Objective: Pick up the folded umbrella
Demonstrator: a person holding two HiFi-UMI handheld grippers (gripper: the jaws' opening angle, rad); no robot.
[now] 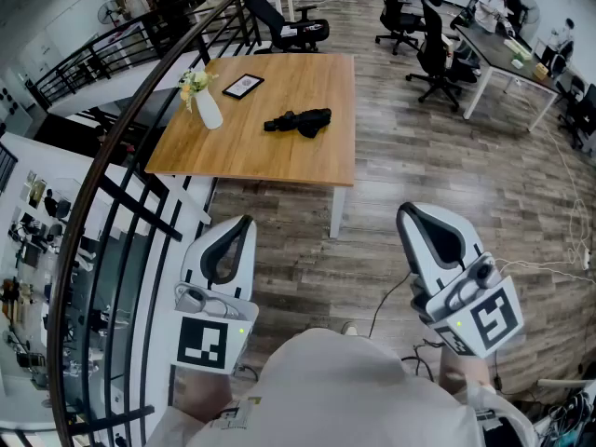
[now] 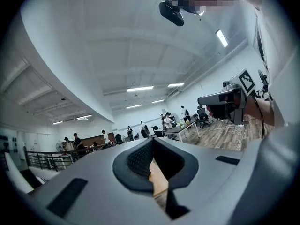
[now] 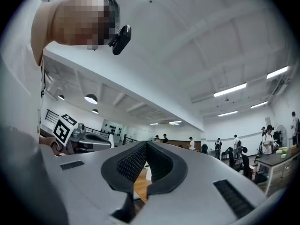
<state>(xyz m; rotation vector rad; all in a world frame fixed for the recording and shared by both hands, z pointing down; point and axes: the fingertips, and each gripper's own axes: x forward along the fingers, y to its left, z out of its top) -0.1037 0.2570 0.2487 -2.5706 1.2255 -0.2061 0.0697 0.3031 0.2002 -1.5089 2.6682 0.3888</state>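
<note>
Lying on the square wooden worktop (image 1: 279,161), the black folded umbrella (image 1: 298,121) sits well apart from the left gripper (image 1: 246,222) and right gripper (image 1: 408,212), both with jaws closed on nothing.

No word, brand or number can be read in any view. The only printed signs are coded squares. The white marker cube (image 1: 202,341) at the back of the left gripper (image 1: 245,222) bears a black-and-white square pattern of blocks. The matching second cube (image 1: 491,318) on the right gripper (image 1: 406,210) bears another such pattern, with no letters or digits. The dark-framed flat rectangle (image 1: 243,85) on the light wooden table (image 1: 317,156) has a pale face too small to read.
</note>
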